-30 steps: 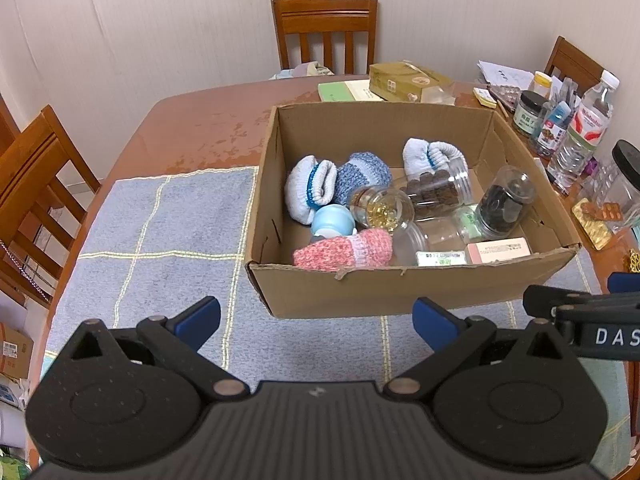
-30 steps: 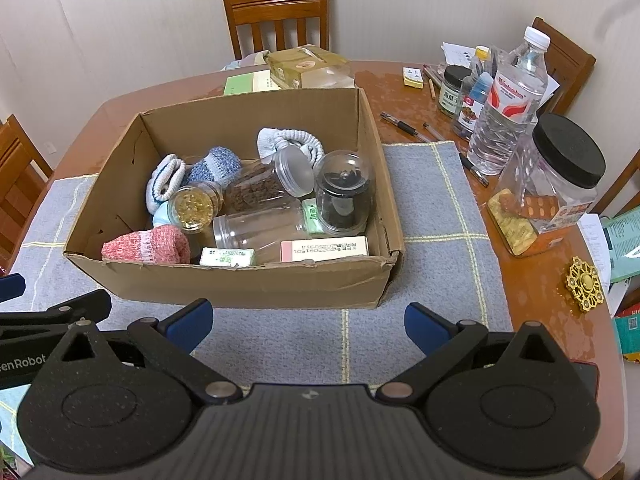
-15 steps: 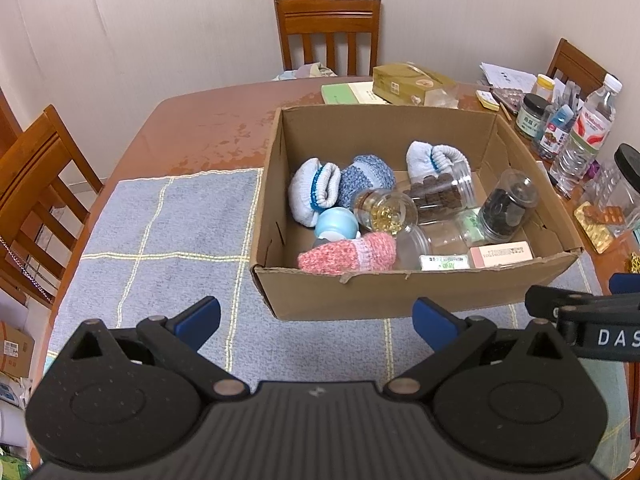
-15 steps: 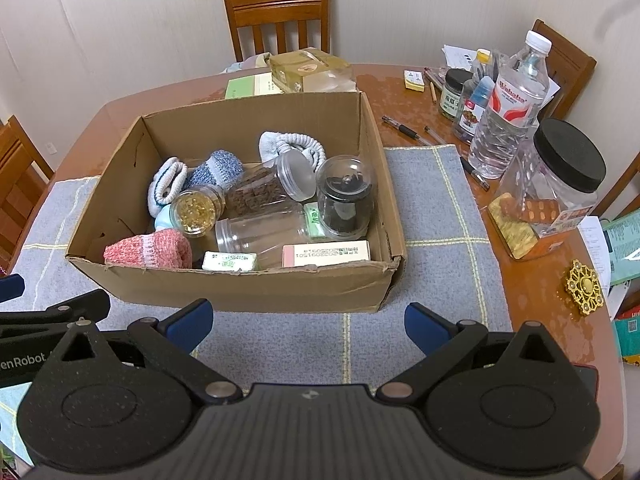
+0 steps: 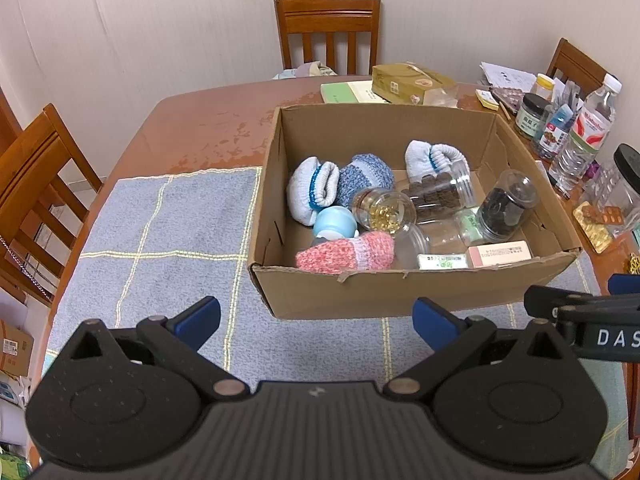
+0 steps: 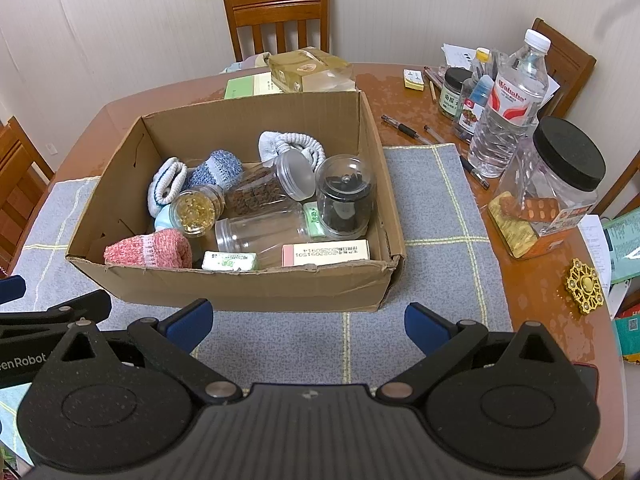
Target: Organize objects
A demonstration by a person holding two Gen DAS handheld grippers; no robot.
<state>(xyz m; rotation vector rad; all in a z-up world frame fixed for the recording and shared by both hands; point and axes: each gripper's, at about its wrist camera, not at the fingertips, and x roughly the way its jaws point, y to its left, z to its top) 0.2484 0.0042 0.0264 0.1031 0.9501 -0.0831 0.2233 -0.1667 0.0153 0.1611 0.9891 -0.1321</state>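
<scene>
open-topped brown corrugated cardboard box (image 5: 400, 292) resting on a grey woven cloth mat with pale yellow grid lines (image 5: 160, 224), itself spread over a glossy reddish-brown wooden table (image 5: 208, 124). contents: a pink-and-lilac knitted sock roll (image 5: 346, 251) against the near wall; a white sock roll with a blue band (image 5: 310, 196) just beside a blue-grey knitted sock roll (image 5: 368, 174); a third white sock roll (image 6: 292, 142) at the far side; a small pale blue rounded pot (image 5: 335, 222); a clear plastic jar of yellow capsules (image 6: 196, 210) lying on its side; a clear jar of brown pieces (image 6: 272, 186), tilted; an empty clear jar (image 6: 260, 234), lying flat; an upright clear jar of dark contents (image 6: 345, 198); a flat pink-and-white carton (image 6: 326, 254) and a small green-and-white carton (image 6: 229, 261) along the near wall. left gripper (image 5: 316, 318) and right gripper (image 6: 308, 318) hover short of the near wall, blue-tipped jaws spread wide, holding nothing. bare mat lies left of the box; a clear water bottle (image 6: 508, 104) and black-lidded clear square jar (image 6: 556, 188) crowd the right table edge.
</scene>
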